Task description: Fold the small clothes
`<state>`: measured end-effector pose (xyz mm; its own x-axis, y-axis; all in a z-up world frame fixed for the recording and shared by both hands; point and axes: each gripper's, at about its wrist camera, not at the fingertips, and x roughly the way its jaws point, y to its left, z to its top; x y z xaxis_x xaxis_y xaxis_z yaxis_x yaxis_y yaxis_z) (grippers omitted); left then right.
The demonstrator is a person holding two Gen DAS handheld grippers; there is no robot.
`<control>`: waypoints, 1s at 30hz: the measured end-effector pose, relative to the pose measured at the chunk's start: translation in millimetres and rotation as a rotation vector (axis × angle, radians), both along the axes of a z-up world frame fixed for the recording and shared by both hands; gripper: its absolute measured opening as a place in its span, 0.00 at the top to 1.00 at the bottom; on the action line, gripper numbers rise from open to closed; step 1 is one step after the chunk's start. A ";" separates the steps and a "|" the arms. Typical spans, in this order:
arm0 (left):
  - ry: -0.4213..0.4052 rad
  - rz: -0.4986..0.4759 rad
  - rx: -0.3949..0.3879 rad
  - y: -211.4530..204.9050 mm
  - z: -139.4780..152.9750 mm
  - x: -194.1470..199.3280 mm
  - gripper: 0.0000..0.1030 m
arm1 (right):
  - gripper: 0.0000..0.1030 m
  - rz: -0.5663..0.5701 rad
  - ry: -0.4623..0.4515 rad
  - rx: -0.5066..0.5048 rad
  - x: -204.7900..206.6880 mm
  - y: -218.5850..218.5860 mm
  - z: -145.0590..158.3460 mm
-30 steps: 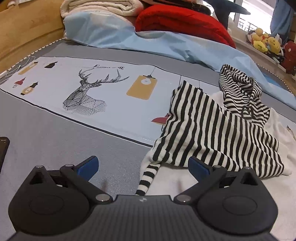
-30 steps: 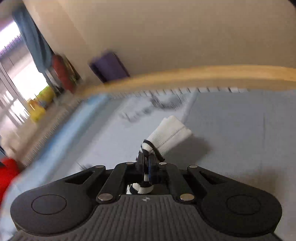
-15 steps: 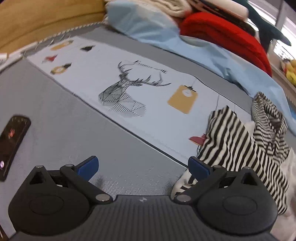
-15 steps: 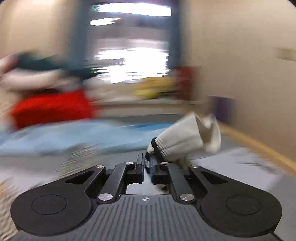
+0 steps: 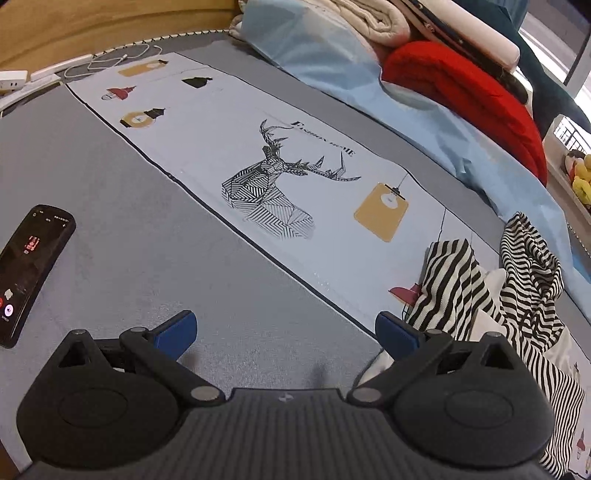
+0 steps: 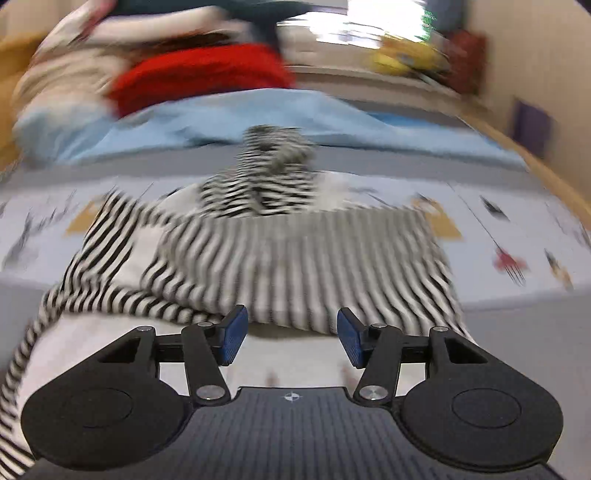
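Left gripper: fingers spread wide, holding nothing, positioned low over the grey bed sheet. Its right blue pad sits just beside the edge of the striped garment, which occupies the right side of the left wrist view; contact cannot be confirmed.

Right gripper: fingers parted about halfway, nothing between them. The view is heavily motion-blurred. The striped garment lies crumpled across the centre of this frame, directly ahead of the gripper, with a white section at lower left and its bunched hood toward the upper middle.

Garment location: on the bed, partly on the grey sheet and partly on the pale printed panel bearing a deer head drawing.

Other items noted, left wrist view: a phone with lit screen at the left edge, lying on the grey sheet; a red blanket and a light blue quilt piled at upper right; a white cable at upper left near the wooden bed frame.
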<state>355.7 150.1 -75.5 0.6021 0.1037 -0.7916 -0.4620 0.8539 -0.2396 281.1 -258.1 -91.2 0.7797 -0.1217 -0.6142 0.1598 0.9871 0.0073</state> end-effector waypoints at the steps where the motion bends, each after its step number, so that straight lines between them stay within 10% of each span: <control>1: 0.001 -0.012 0.008 -2.3 0.3 -0.1 0.00 | 0.46 -0.021 -0.011 0.051 -10.7 -8.5 1.6; 16: 0.025 -0.249 0.106 -49.4 -17.0 -6.5 0.00 | 0.42 0.009 -0.034 0.044 -39.9 -7.7 -12.5; 30: 0.042 -0.259 0.124 -60.9 -20.7 -0.1 0.00 | 0.39 -0.043 -0.010 0.096 -35.9 -35.2 -15.4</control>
